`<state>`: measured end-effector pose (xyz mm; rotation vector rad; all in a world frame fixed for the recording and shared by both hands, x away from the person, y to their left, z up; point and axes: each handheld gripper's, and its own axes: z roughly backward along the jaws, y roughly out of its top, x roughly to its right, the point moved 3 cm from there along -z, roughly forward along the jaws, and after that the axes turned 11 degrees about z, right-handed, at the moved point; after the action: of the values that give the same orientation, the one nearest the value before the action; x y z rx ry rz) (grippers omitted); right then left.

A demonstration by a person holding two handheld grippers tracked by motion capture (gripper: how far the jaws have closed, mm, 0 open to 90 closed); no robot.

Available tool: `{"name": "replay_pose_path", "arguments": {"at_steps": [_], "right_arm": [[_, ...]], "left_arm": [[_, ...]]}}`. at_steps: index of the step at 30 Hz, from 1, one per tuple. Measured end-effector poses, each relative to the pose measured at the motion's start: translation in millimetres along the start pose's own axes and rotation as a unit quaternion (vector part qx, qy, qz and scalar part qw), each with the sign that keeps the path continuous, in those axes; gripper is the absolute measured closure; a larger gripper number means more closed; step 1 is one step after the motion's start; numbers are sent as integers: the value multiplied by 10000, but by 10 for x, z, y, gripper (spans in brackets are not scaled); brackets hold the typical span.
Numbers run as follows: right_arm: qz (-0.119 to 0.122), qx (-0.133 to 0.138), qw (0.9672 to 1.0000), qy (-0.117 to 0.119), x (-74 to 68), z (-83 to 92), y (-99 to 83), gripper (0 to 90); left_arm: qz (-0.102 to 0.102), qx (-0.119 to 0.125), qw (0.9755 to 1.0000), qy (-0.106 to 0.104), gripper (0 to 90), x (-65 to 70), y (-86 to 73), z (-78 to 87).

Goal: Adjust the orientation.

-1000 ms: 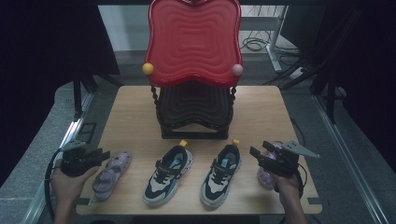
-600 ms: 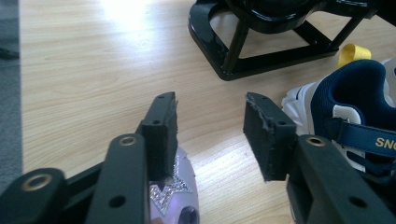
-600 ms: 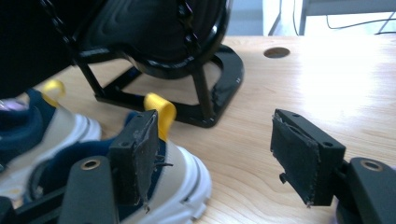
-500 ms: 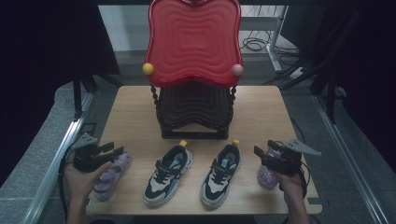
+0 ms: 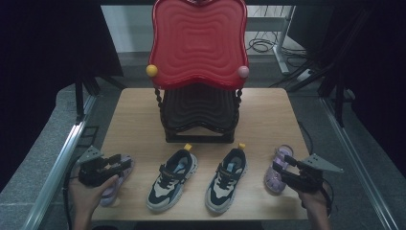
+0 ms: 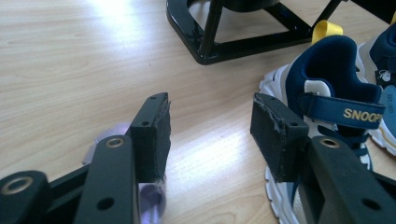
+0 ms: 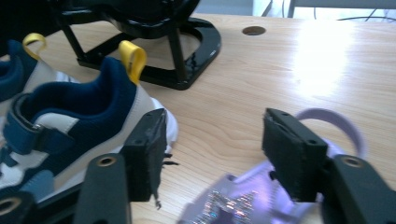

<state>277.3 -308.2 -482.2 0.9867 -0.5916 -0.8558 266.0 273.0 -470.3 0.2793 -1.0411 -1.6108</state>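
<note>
A purple sandal [image 5: 113, 188] lies at the table's front left, and my left gripper [image 5: 123, 163] hovers over its heel end. Its jaws have just been opening and stand open over bare wood, with the sandal [image 6: 151, 201] under the left jaw. A second purple sandal [image 5: 275, 176] lies at the front right. My right gripper [image 5: 283, 165] is over it. Those jaws have just been closing and stand apart. The glittery sandal [image 7: 232, 196] lies low between them, untouched by the pads. Two navy and white sneakers [image 5: 173, 178] [image 5: 227, 178] sit between the sandals.
A black rack [image 5: 198, 115] with a red wavy top [image 5: 198, 43] stands at the middle back of the wooden table [image 5: 268, 120]. Its base [image 6: 233, 43] [image 7: 187, 60] is close behind the sneakers [image 6: 322, 93] [image 7: 84, 102]. Metal rails run along both table sides.
My left gripper has moved right, over the left sandal, and its jaws have spread. My right gripper has drawn back toward the front right, uncovering more of the right sandal.
</note>
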Motion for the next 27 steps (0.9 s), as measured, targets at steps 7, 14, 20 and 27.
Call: {"name": "replay_pose_path", "arguments": {"at_steps": [7, 14, 20, 27], "right_arm": [[285, -51, 9994, -180, 178, 162, 18, 577], [376, -221, 9985, -323, 242, 294, -115, 749], [440, -716, 9956, -413, 175, 403, -386, 884], [549, -1022, 9919, -527, 196, 398, -535, 896]], "left_arm": [[138, 115, 9998, 1, 469, -4, 66, 26], [119, 18, 9999, -72, 474, -11, 23, -33], [-5, -83, 9997, -232, 474, 56, 6, -64], [-4, -134, 9998, -172, 461, 48, 1, -80]]}}
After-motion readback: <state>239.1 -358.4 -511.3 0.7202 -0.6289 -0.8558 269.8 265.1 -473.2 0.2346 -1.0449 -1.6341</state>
